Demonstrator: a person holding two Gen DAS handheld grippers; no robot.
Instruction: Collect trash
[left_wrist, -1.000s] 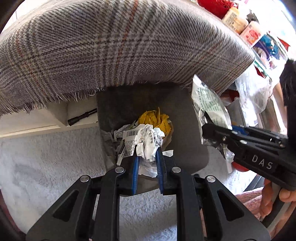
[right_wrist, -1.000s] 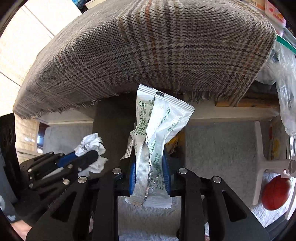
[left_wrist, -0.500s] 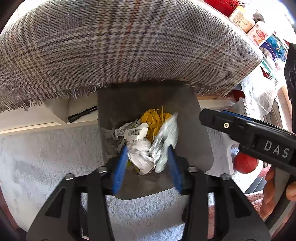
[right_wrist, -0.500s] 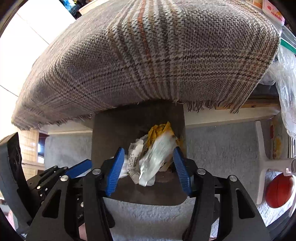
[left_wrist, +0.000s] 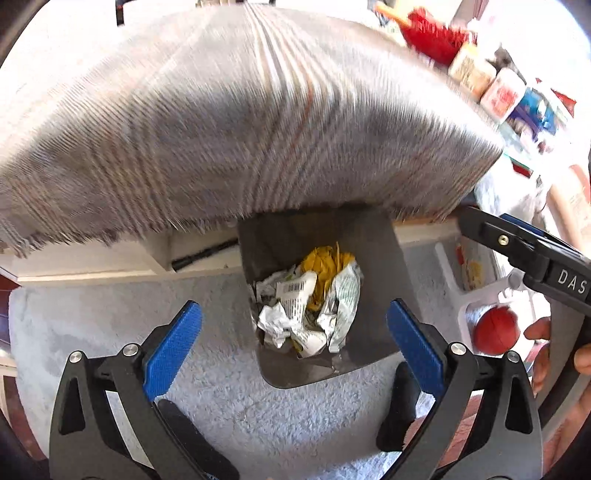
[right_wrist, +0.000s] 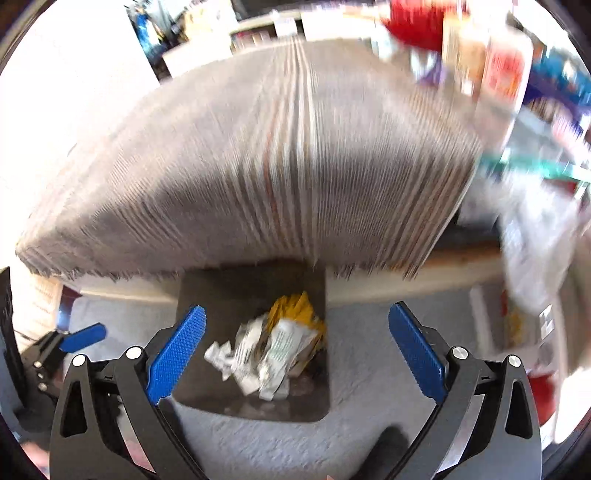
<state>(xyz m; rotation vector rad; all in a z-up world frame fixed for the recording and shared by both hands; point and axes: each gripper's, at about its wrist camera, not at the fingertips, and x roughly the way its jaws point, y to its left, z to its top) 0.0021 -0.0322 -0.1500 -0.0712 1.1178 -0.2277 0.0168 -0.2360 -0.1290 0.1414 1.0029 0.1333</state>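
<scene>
A dark grey waste bin (left_wrist: 373, 295) stands on the pale carpet under a plaid-covered table edge. Inside lie crumpled white receipts (left_wrist: 291, 306), a yellow wad (left_wrist: 325, 266) and a silver-green wrapper (left_wrist: 345, 299). My left gripper (left_wrist: 295, 343) is wide open and empty above the bin's near rim. My right gripper (right_wrist: 299, 343) is also wide open and empty above the same bin (right_wrist: 210, 295), with the trash pile (right_wrist: 269, 354) below it. The right gripper's body shows at the right of the left wrist view (left_wrist: 524, 254).
The plaid cloth (left_wrist: 240, 129) overhangs the bin's far side. A red ball (left_wrist: 495, 332) sits in a white stand at right. Boxes and bottles (left_wrist: 491, 81) crowd the far right. A black pen-like item (left_wrist: 207, 254) lies on a low ledge.
Both grippers opened fully and drew back up from the bin. The receipts and the silver-green wrapper now lie in the bin. Both views are blurred by motion.
</scene>
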